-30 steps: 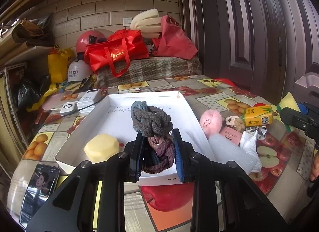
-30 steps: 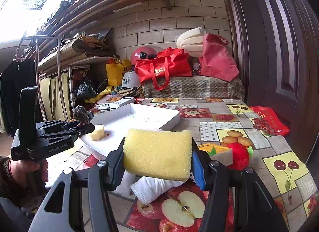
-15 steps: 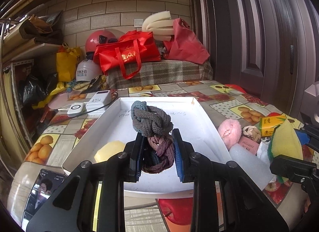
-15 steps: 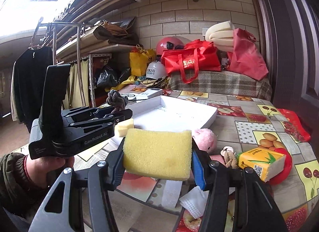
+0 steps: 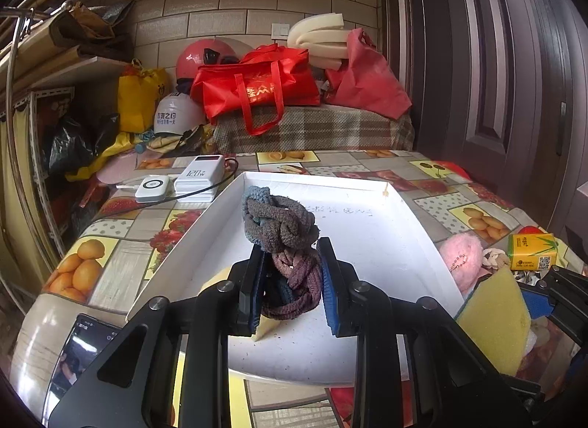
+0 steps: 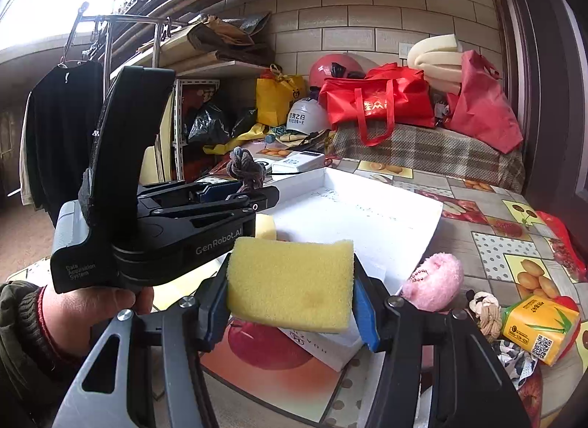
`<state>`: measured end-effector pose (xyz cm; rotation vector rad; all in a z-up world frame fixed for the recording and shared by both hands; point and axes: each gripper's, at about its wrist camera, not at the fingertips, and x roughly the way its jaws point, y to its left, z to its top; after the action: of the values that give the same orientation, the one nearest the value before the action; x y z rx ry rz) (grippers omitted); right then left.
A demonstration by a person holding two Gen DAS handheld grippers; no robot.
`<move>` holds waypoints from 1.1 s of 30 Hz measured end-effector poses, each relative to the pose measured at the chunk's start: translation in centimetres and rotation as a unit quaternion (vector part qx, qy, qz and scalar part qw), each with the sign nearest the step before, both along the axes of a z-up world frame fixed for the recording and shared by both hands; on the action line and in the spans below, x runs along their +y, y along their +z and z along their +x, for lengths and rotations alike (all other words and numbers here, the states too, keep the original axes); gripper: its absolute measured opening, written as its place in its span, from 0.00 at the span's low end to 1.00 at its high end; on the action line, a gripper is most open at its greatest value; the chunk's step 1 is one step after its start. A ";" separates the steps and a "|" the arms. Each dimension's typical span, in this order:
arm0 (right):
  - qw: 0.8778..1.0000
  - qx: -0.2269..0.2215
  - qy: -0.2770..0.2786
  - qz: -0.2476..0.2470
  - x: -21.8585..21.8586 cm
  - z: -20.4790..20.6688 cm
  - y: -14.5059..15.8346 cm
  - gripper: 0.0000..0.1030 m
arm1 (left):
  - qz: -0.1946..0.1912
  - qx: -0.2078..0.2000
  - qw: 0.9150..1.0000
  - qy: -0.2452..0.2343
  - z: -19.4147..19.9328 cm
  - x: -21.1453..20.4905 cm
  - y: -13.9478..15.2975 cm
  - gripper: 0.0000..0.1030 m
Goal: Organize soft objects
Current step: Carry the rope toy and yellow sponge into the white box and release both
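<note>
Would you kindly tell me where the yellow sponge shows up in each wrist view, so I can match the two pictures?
Left wrist view: the yellow sponge sits at the lower right edge, clamped in the right gripper, just off the white tray's right rim.
Right wrist view: it fills the lower centre, flat between the blue pads.
Shared landmark: the pink fluffy toy, on the tablecloth beside the white tray.

Cluttered home storeroom or back room: bare brick wall (image 5: 228,16), fruit-print oilcloth table (image 5: 110,251), red carry bags (image 5: 257,86), helmets (image 5: 176,115), loaded metal shelving (image 6: 198,71), clothes rack (image 6: 110,23).
</note>
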<state>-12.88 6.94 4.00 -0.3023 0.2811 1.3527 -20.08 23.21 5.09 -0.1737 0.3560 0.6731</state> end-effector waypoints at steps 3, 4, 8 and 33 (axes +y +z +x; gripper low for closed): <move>1.000 0.008 -0.005 -0.005 1.0 0.2 0.0 0.55 | 0.005 0.003 1.000 0.014 0.2 0.8 0.0 0.25; 1.000 0.013 -0.008 -0.007 1.3 0.4 0.0 0.55 | 0.004 0.004 1.000 0.019 0.3 1.1 0.0 0.25; 0.999 0.030 -0.024 -0.010 2.4 1.1 -0.1 0.55 | 0.005 0.009 0.999 0.036 0.9 2.3 -0.1 0.25; 0.990 0.053 -0.116 -0.057 6.9 3.6 -0.7 0.70 | 0.020 0.034 0.997 0.069 3.5 4.3 0.0 0.65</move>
<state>-9.23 13.88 3.26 -0.2836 0.4703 1.1261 -16.60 27.49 5.13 -0.1380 0.3969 0.8234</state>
